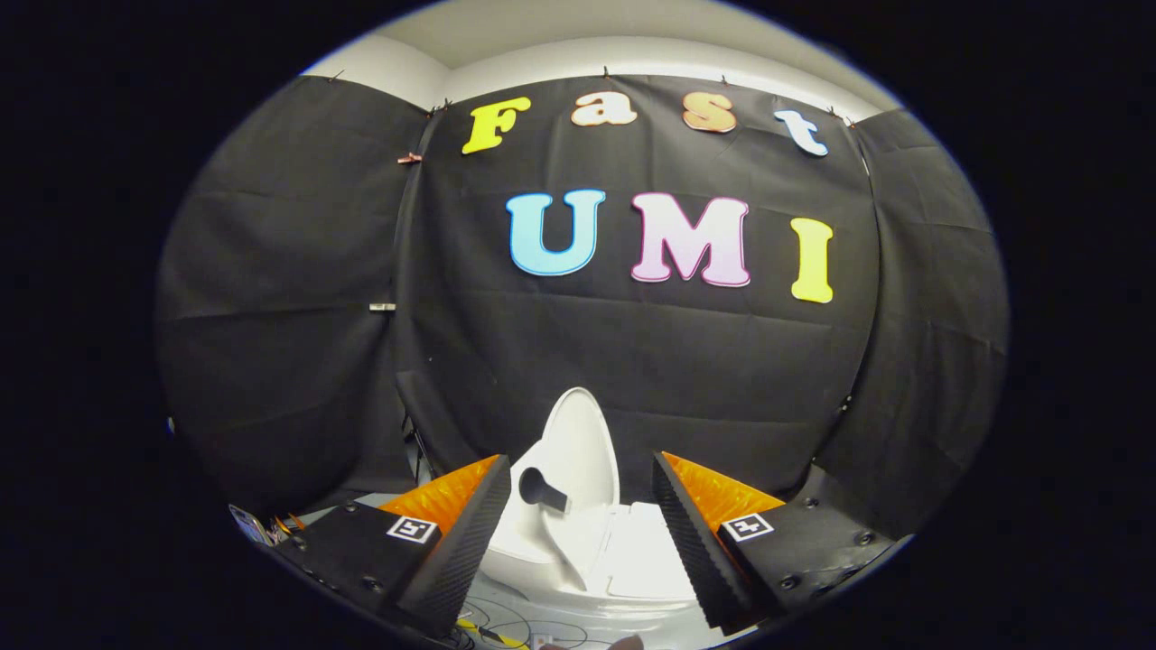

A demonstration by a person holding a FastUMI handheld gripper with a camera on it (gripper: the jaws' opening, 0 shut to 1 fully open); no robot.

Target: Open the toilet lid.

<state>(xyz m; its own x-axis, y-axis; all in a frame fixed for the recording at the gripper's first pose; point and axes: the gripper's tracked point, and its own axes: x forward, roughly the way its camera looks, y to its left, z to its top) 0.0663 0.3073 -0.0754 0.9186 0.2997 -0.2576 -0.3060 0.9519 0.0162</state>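
Observation:
A small white toilet (pixel 578 542) stands ahead of the fingers, against the black cloth wall. Its lid (pixel 581 451) is raised and stands nearly upright, leaning back towards the wall. The seat and a dark opening (pixel 533 487) in the bowl show below the lid, on the left side. A flat white part (pixel 637 542) lies to the right of the lid's base. My gripper (pixel 582 533) is open, its two fingers wide apart on either side of the toilet, touching nothing. The toilet sits beyond the fingertips, seen through the gap between them.
Black cloth walls (pixel 298 361) close the booth on three sides. The toilet stands on a white surface (pixel 578 623) with loose cables just below the fingers. A few small items (pixel 253 524) lie at the far left beside the left finger.

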